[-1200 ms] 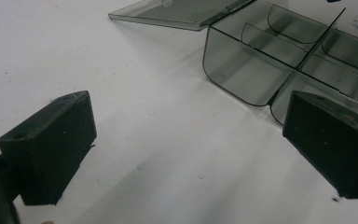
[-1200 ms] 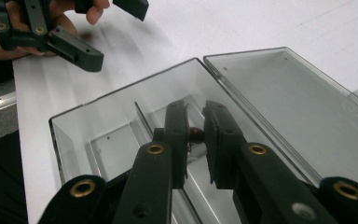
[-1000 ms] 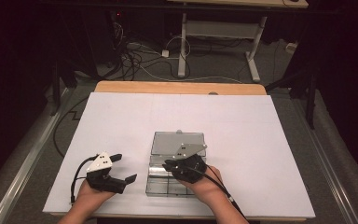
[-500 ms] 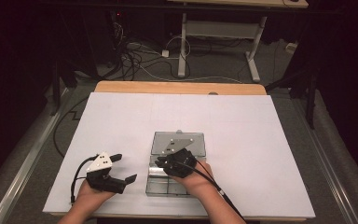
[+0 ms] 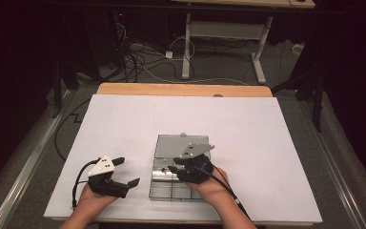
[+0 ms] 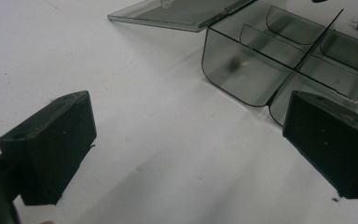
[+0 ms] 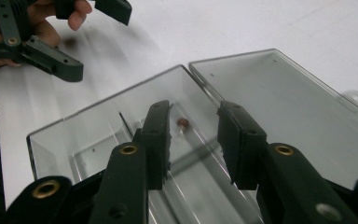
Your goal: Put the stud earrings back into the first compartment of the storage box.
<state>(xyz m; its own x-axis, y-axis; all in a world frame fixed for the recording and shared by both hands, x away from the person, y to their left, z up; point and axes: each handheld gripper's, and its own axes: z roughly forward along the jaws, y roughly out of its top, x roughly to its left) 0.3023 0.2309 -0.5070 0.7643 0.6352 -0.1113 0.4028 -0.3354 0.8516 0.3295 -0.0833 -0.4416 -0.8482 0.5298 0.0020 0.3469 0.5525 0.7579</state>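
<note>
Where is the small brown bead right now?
In the right gripper view, the bead lies inside the clear box, in a far compartment near the lid hinge, just beyond the right gripper.

Clear smoky compartment box (image 5: 170, 183) lies flat on the white bench (image 5: 124, 124), hinged lid (image 5: 181, 145) open flat behind it. Small reddish bead (image 7: 182, 122) sits in one compartment.

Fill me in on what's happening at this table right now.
A person works with a gripper in each hand at a clear compartment box whose lid lies open on the white table. The right gripper hangs over the box, its jaws just opening, nothing between them; a small brown bead lies in the compartment below. The left gripper rests open beside the box.
</note>
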